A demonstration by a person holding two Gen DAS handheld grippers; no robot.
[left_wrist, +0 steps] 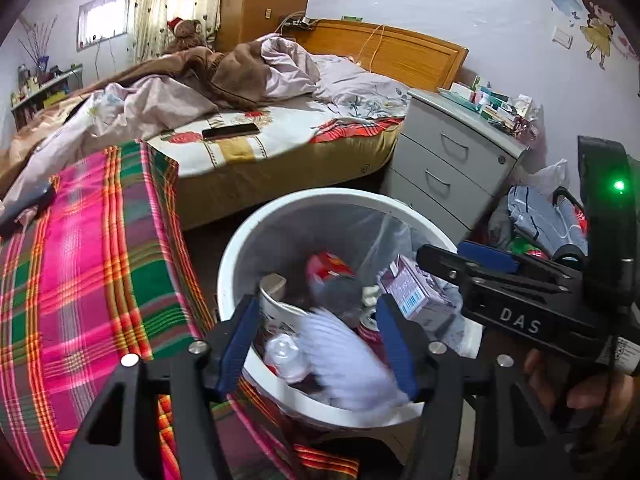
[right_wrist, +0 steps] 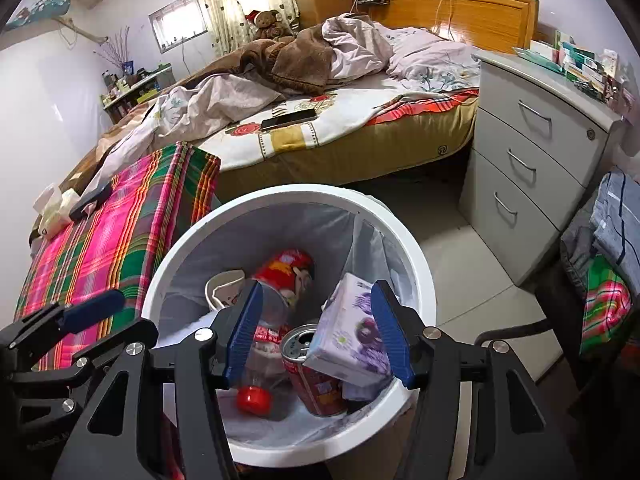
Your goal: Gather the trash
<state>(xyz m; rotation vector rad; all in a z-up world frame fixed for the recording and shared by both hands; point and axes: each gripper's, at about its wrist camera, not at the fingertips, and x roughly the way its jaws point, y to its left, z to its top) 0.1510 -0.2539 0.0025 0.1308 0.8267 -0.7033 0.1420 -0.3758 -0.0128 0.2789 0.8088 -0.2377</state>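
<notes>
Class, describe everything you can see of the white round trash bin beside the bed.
The white round plastic trash bin stands upright on the tiled floor, against the plaid-covered bench. A thin clear bag lines it. Inside lie a clear bottle with a red cap, a red drink can, a purple-printed carton leaning on the can, and a white cup.
</notes>
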